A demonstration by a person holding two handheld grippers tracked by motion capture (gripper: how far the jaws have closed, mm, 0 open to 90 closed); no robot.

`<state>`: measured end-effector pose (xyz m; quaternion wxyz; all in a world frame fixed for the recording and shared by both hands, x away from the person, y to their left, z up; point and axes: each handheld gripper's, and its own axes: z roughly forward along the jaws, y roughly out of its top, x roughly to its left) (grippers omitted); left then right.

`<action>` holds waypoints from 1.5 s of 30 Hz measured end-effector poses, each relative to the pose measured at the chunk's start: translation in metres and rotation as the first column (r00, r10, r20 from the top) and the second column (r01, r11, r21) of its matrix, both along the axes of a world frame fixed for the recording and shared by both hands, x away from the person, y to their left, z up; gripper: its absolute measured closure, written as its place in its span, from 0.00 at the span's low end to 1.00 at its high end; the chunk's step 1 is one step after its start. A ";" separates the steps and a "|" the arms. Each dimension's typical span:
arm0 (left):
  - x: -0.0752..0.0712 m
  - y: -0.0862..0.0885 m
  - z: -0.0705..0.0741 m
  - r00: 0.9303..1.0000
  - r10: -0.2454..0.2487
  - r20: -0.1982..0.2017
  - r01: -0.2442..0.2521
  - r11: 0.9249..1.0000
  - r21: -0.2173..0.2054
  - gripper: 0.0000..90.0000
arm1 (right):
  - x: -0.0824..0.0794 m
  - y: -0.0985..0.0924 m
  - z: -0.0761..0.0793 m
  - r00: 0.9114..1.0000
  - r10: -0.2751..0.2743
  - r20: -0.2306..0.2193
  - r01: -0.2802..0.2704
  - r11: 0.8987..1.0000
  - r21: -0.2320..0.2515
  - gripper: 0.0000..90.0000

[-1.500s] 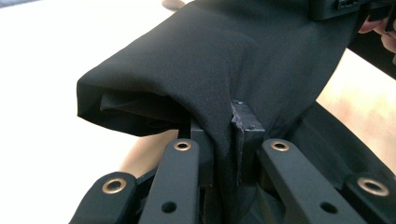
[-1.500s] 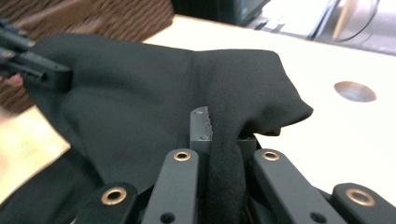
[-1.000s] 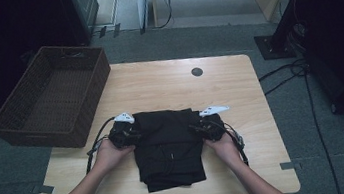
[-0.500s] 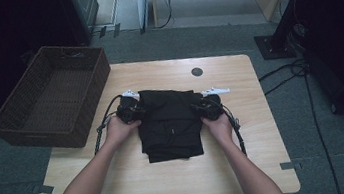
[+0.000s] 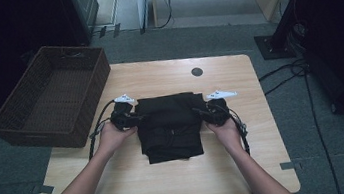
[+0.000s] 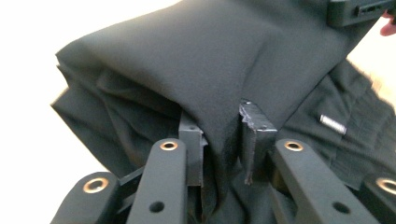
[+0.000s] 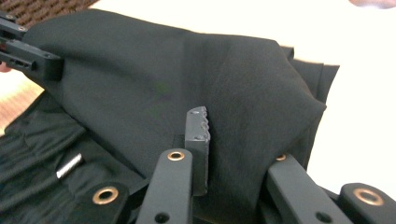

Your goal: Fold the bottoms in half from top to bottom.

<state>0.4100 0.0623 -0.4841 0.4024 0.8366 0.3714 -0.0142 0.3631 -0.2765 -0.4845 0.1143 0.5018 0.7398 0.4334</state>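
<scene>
Already the black garment (image 5: 169, 126) has gone from a longer bundle near your edge of the counter (image 5: 269, 165) to a shorter, thicker packet lying nearer the middle; its top layer has been carried away from you and folded over. Your left gripper (image 5: 135, 118) sits at its left edge and your right gripper (image 5: 201, 111) at its right edge, both further from you than a second ago. In the left gripper view the fold of cloth (image 6: 224, 93) runs between the jaws, which have just been opening slightly yet still pinch it. In the right gripper view the cloth (image 7: 187, 79) drapes over and between the jaws, likewise easing apart but gripping. That suggests the fold is laid and you are near letting go. The wicker basket (image 5: 13, 129) stands just left of the counter.
</scene>
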 end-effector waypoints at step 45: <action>0.056 -0.013 0.002 0.997 -0.064 -0.035 0.064 0.998 0.021 0.96 | 0.052 0.002 -0.012 0.996 0.087 -0.032 -0.087 0.996 -0.001 0.89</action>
